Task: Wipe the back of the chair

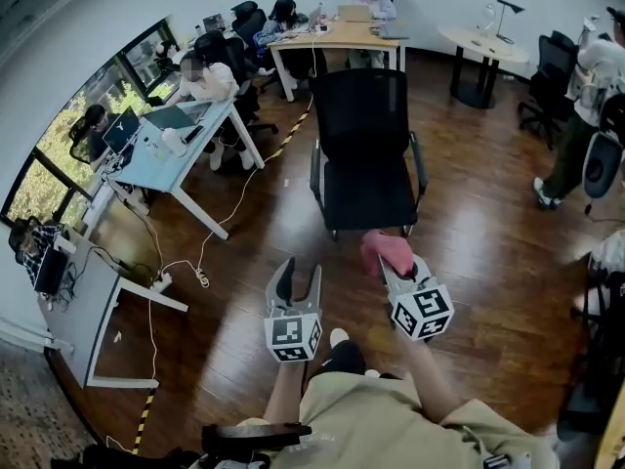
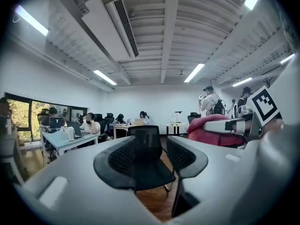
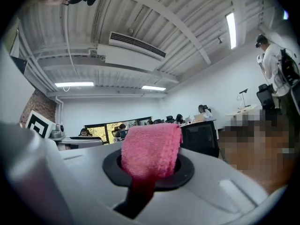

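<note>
Since the black chair point(image 1: 366, 164) stands on the wood floor point(image 1: 488, 252) ahead of us, well apart from both grippers, we judge that the wiping itself has not begun. Its seat faces us and its backrest point(image 1: 359, 106) rises on the far side, so the surface we are meant to clean is the part farthest from us. No cloth touches it anywhere.

What is ready is the tool. The pink cloth point(image 3: 151, 149), folded into a thick pad, is clamped in our right gripper point(image 1: 395, 264); the jaws are closed down on it and it sticks out past their tips. Our left gripper point(image 1: 298, 283) has its jaws apart with nothing between them, and its own view shows only the chair beyond the gap.

Nearly all of the task is left, in our judgement: close the distance, reach the backrest from over the seat or from behind, press the cloth flat against it and sweep across. The free left gripper could steady the frame if the chair shifts under pressure.

Farther out, a pale blue desk point(image 1: 186, 149) with seated people lies to our left and a white cable point(image 1: 229, 213) trails over the floor. A wooden desk point(image 1: 337, 37) stands behind the chair.
</note>
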Available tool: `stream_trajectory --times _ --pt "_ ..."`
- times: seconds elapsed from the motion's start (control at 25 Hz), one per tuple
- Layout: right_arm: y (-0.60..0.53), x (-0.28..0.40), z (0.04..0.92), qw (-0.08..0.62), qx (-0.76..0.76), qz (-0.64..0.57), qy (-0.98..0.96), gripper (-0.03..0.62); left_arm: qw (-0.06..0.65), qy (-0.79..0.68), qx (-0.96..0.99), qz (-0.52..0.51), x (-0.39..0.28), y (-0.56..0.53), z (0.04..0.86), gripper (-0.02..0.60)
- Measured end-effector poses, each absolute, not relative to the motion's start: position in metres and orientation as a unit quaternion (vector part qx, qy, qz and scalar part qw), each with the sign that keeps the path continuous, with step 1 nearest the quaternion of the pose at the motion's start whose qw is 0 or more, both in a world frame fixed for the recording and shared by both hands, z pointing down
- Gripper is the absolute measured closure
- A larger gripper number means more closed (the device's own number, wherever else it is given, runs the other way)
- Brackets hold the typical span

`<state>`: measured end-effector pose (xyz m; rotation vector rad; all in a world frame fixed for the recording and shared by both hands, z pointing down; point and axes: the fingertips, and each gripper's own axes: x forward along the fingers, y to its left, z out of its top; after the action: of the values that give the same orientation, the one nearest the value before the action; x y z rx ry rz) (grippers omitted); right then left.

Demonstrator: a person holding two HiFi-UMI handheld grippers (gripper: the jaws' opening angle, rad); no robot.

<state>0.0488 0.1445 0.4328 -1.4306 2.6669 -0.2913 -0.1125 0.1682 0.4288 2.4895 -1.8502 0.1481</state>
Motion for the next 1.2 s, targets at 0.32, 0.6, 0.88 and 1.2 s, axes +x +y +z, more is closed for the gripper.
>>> stream_trajectory --times 0.32,0.6,0.88,1.2 --pt "-0.002 0.067 0.473 0.026 -0.497 -0.125 0.858 0.557 0.037 -0.571 0.819 0.042 -0.093 0.004 0.461 0.391" --pt "-0.185 0.042 0.435 0.002 -0.489 -0.089 0.868 0.557 0.029 -0.572 0.819 0.018 -0.122 -0.170 0.436 0.391" --pt "-0.295 0.051 0.426 0.015 -0.519 -0.099 0.849 0.557 0.037 -0.547 0.835 0.036 -0.122 -0.287 0.432 0.379" --pt "-0.425 0.059 0.446 0.040 -0.513 -0.128 0.848 0.557 0.043 -0.571 0.819 0.042 -0.107 -0.403 0.448 0.379"
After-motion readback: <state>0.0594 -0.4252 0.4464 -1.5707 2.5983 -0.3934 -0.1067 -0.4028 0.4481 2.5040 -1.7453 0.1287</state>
